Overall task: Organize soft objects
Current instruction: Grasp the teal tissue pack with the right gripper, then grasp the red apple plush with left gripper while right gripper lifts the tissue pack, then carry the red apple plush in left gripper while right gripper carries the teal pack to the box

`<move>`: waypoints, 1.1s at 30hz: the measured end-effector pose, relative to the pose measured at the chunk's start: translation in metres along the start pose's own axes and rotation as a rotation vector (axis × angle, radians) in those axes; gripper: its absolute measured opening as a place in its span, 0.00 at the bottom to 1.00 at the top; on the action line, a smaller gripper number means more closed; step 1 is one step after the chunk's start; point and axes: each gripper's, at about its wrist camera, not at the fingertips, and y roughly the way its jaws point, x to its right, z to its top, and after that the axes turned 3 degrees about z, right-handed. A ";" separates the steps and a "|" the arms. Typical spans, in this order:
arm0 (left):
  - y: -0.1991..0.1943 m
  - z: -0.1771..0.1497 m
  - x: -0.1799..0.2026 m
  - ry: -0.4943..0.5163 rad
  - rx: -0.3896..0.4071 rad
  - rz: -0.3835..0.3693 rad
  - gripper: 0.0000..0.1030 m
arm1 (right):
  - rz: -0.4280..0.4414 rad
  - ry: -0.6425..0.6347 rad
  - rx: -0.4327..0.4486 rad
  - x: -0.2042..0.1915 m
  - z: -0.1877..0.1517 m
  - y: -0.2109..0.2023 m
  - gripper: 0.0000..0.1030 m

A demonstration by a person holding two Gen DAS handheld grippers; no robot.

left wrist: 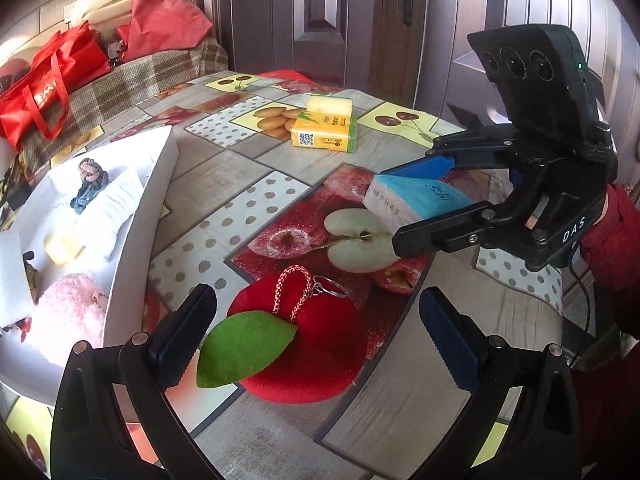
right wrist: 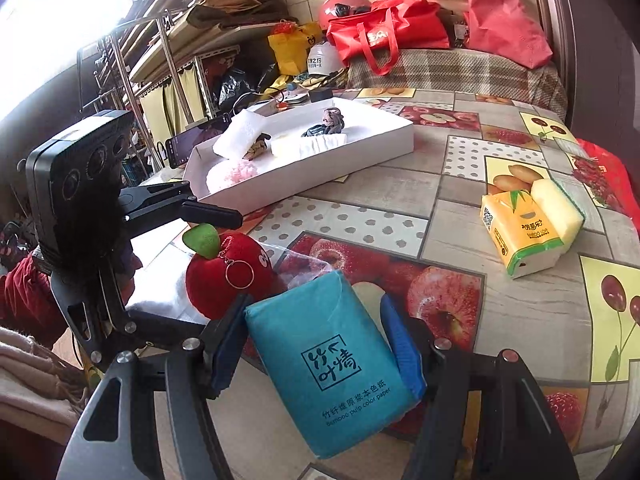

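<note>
Blue tissue pack (right wrist: 334, 364) clamped between the right gripper (right wrist: 320, 344) pads, held above the table (right wrist: 520, 320), sticking forward past the fingertips. Plush apple (left wrist: 304, 344) lies on the table between the left gripper (left wrist: 316, 336) fingers, which stand wide apart, not touching it. Yellow tissue pack (right wrist: 520, 236) with a sponge (right wrist: 558, 208) against it sits well apart, farther across the table. White tray (right wrist: 384, 148) beyond the apple holds a pink pompom (left wrist: 68, 312), hair tie (left wrist: 90, 184) and other soft bits.
</note>
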 end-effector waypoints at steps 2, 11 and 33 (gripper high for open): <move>0.007 0.000 0.003 0.013 -0.033 0.022 0.65 | -0.005 -0.001 0.006 -0.001 -0.001 -0.001 0.64; -0.021 -0.006 -0.015 -0.063 0.137 0.050 0.57 | -0.095 0.061 0.256 -0.003 0.006 -0.031 0.63; -0.111 -0.068 -0.121 -0.412 0.514 0.587 0.58 | -0.341 0.033 0.443 -0.030 0.031 -0.010 0.63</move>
